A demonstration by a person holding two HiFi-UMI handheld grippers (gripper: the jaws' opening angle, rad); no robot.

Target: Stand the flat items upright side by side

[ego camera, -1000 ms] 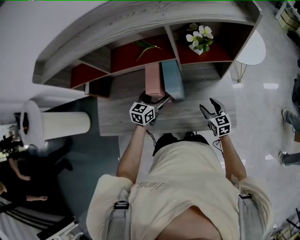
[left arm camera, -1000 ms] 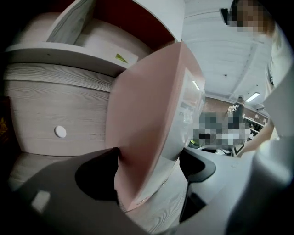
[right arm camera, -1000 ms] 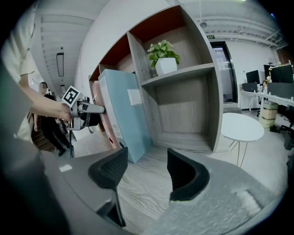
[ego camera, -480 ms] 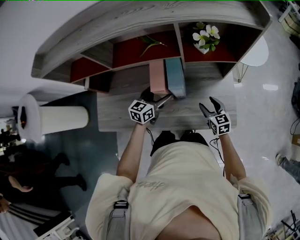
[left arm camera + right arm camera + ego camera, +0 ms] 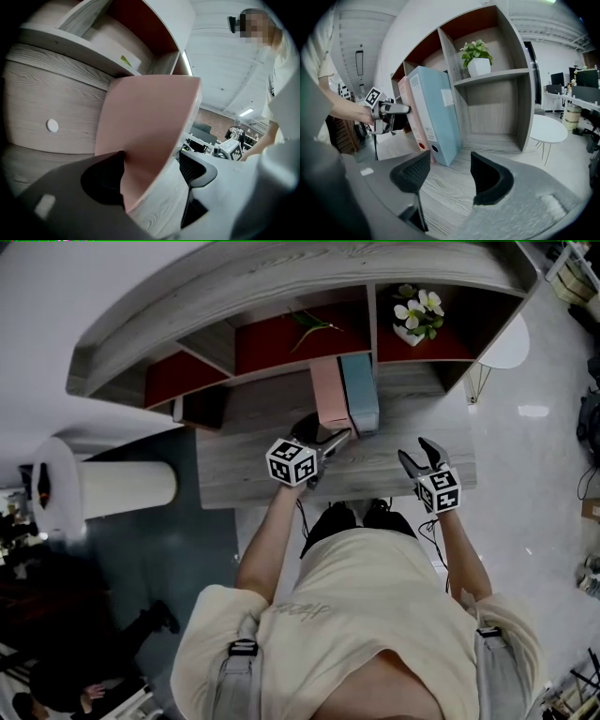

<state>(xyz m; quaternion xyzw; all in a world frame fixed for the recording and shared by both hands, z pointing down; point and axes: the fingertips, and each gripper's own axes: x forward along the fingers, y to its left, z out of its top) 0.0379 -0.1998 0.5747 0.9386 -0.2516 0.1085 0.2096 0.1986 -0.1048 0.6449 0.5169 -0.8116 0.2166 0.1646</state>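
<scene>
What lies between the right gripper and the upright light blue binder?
Only bare grey wood-grain desk separates the right gripper from the light blue binder, as the right gripper view shows.

Grey wooden desk (image 5: 244,474) carries the pink binder (image 5: 330,399) and blue binder (image 5: 361,390), both upright, pressed side by side

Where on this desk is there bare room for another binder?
Bare desk runs from the blue binder right to the shelf's side wall, ahead of the right claw. Another stretch lies left of the pink binder. Crowded: that binder's front, where the left claw is closing around it.
</scene>
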